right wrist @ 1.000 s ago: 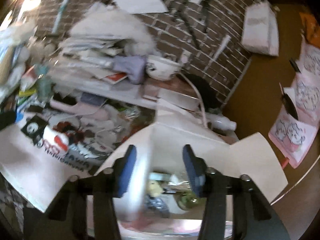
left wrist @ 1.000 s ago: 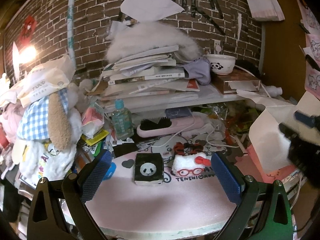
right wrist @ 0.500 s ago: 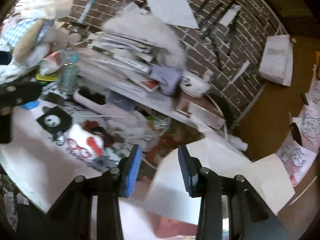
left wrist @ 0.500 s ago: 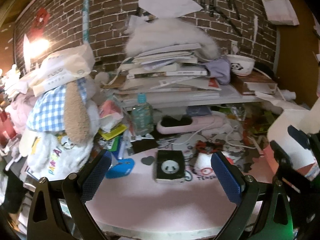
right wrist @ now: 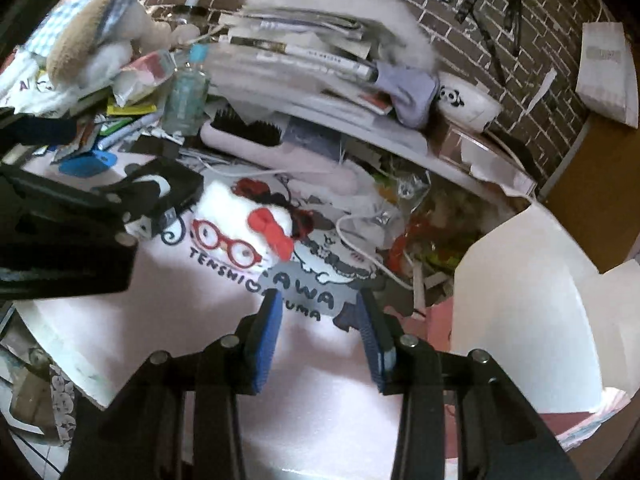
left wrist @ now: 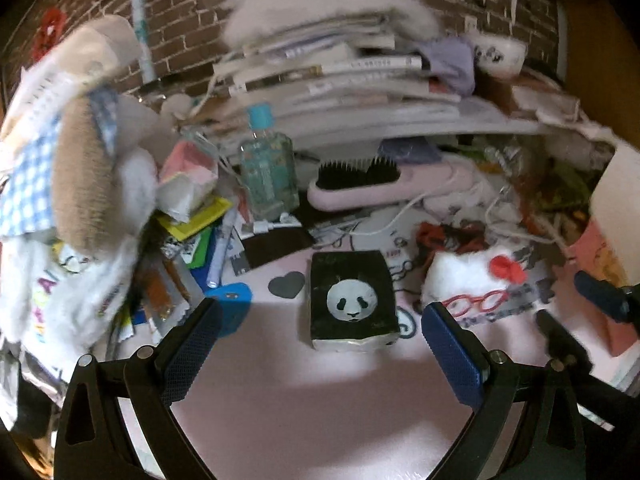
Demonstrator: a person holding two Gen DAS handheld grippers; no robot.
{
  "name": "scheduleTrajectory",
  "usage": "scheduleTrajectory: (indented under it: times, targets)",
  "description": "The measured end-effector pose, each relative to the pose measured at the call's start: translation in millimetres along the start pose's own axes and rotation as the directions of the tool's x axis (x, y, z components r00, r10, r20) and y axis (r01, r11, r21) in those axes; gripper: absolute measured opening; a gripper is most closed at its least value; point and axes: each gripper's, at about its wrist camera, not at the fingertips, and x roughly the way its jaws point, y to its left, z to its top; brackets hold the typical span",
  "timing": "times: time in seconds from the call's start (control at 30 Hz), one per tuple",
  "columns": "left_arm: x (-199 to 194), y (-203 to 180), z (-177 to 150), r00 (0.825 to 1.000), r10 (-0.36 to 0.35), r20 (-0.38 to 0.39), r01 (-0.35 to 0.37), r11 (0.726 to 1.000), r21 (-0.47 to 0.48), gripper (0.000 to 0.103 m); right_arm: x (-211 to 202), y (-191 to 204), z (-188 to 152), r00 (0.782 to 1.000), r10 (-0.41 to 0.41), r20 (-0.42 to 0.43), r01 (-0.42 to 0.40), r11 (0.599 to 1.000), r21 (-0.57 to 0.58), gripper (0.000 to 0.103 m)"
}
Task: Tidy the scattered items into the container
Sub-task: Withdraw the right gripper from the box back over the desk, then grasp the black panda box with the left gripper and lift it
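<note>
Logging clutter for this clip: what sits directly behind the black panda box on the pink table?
Behind the panda box lie a dark flat card and white cables, then a pink hairbrush farther back. Whatever lies under the box is covered.

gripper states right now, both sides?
Left gripper: open, empty, panda box lying ahead between its fingers.
Right gripper: open, empty, above the pink mat.

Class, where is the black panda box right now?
In the left wrist view, the panda box lies centre on the pink mat, between the open left gripper fingers, left of the white plush.
</note>
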Motion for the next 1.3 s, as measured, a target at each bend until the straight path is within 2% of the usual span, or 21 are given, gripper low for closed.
scheduleTrajectory:
  times: [0.17, 0.47, 0.6, 0.67, 0.7, 0.73, 0.77, 0.8, 0.83, 1.07, 1.3]
  targets:
    - [20, -5, -4, 0.999, 0.001, -0.036, 0.000, 1.000, 0.020, 0.099, 6, -2, -2, 1.000, -0.001, -0.013, 0.001, 1.000, 0.005, 0.035]
    - [42, -7, -5, 0.999, 0.007, -0.053, -0.006, 1.000, 0.022, 0.100, 8, -2, -2, 1.000, 0.011, -0.020, -0.011, 1.000, 0.011, 0.035]
    - [46, -3, -3, 0.997, -0.030, -0.065, 0.029, 1.000, -0.002, 0.098, 12, -3, -3, 0.999, 0.013, -0.029, -0.013, 1.000, 0.018, 0.035]
    - [47, 0, -3, 0.995, -0.067, -0.075, 0.065, 0.998, -0.026, 0.090, 13, -3, -4, 0.999, 0.020, -0.034, -0.019, 0.999, 0.028, 0.035]
    - [47, 1, -3, 0.992, -0.094, -0.080, 0.091, 0.995, -0.045, 0.079, 14, -4, -4, 0.999, 0.023, -0.035, -0.022, 0.999, 0.033, 0.035]
    - [46, 1, -2, 0.993, -0.086, -0.077, 0.082, 0.995, -0.051, 0.069, 15, -5, -5, 0.999, 0.025, -0.037, -0.024, 0.999, 0.037, 0.035]
    - [45, 1, -2, 0.993, -0.085, -0.076, 0.082, 0.995, -0.052, 0.063, 16, -5, -5, 0.999, 0.029, -0.041, -0.027, 0.999, 0.041, 0.035]
    - [44, 0, -1, 0.993, -0.090, -0.079, 0.086, 0.995, -0.049, 0.051, 16, -6, -6, 0.999, 0.032, -0.043, -0.030, 0.999, 0.045, 0.035]
    - [43, -2, 0, 0.992, -0.096, -0.086, 0.093, 0.995, -0.044, 0.047, 16, -6, -6, 0.998, 0.036, -0.044, -0.033, 0.998, 0.050, 0.035]
    - [42, -3, 0, 0.990, -0.105, -0.097, 0.101, 0.994, -0.044, 0.046, 18, -8, -10, 0.997, 0.052, -0.052, -0.048, 0.996, 0.070, 0.035]
    - [23, 0, 8, 0.993, -0.102, -0.053, 0.100, 0.994, -0.041, 0.043, 18, -8, -10, 0.997, 0.061, -0.050, -0.058, 0.995, 0.077, 0.035]
